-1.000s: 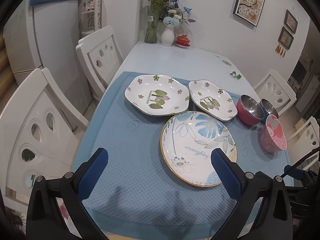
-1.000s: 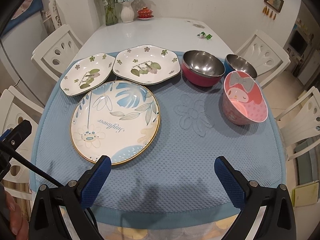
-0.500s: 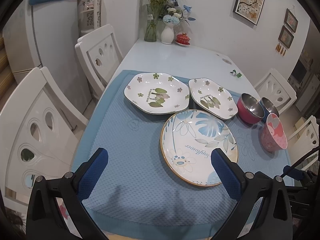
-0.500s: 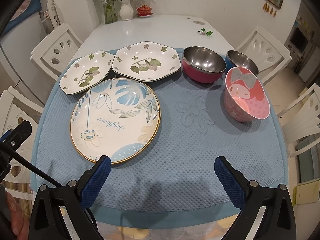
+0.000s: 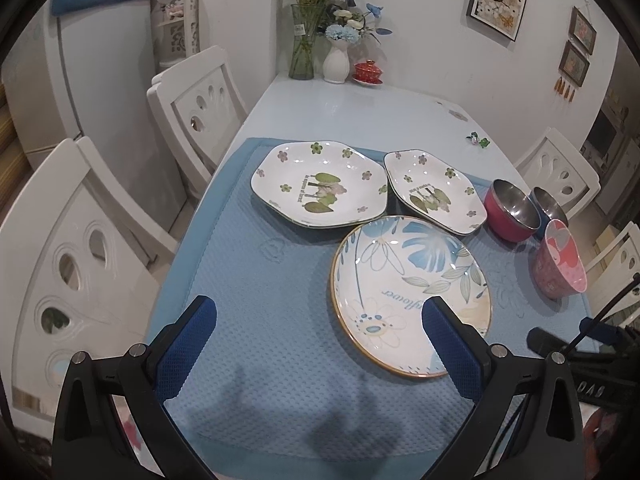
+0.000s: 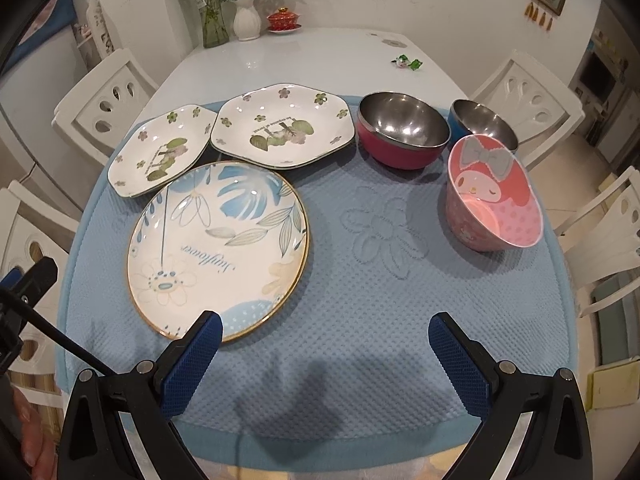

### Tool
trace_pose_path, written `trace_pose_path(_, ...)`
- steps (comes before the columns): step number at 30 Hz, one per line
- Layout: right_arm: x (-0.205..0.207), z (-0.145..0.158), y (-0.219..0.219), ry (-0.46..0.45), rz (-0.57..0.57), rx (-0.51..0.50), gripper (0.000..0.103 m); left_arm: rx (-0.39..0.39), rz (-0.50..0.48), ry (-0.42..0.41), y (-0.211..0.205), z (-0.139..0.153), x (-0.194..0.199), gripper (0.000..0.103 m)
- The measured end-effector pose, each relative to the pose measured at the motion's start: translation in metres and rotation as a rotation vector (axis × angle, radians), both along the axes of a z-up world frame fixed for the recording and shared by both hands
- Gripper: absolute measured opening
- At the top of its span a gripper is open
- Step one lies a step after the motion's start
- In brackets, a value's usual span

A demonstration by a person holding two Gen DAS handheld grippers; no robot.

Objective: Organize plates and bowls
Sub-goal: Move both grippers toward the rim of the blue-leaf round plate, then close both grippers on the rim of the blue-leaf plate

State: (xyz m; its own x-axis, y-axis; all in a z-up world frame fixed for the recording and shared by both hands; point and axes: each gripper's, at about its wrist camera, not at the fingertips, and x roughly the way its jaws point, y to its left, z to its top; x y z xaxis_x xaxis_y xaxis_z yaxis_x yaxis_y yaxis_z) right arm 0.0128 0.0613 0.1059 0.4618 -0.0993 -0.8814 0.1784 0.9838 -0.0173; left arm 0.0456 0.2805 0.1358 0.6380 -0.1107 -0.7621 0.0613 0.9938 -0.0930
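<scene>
Both the left gripper (image 5: 318,334) and right gripper (image 6: 324,350) are held wide open, empty, at the frame bottoms above the blue mat (image 6: 360,300). Three plates are counted: one round plate (image 6: 218,246) nearest, two hexagonal plates (image 6: 282,128) behind. Three bowls are counted at right: pink bowl (image 6: 494,200), red bowl (image 6: 402,132), blue bowl (image 6: 486,122). A refrigerator (image 5: 100,100) is seen only in the left view's upper left.

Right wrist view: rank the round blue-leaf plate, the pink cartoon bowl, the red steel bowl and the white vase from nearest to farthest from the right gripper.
From the right gripper:
1. Round blue-leaf plate, just ahead on the left.
2. Pink cartoon bowl, ahead on the right.
3. Red steel bowl, behind it, mid-table.
4. White vase, at the table's far end.
</scene>
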Motion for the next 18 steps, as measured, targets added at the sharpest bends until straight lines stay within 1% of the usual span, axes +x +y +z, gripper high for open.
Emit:
trace_pose_path(6,0.026,-0.019,-0.009,0.027,0.054,0.093,0.102,0.028,-0.065,0.029,-0.006,-0.018,0.028,0.102)
trace_pose_path(10,0.047,-0.039,-0.008,0.04,0.094,0.129,0.102,0.011,-0.119,0.07,-0.008,-0.037,0.051,0.102)
trace_pose_path(12,0.057,-0.046,-0.01,0.046,0.102,0.148,0.099,-0.004,-0.136,0.099,-0.008,-0.048,0.064,0.102)
trace_pose_path(15,0.072,-0.056,-0.013,0.063,0.1,0.181,0.095,-0.029,-0.147,0.139,-0.007,-0.063,0.079,0.101)
trace_pose_path(18,0.082,-0.063,-0.018,0.069,0.094,0.195,0.094,-0.055,-0.158,0.175,-0.006,-0.075,0.091,0.097)
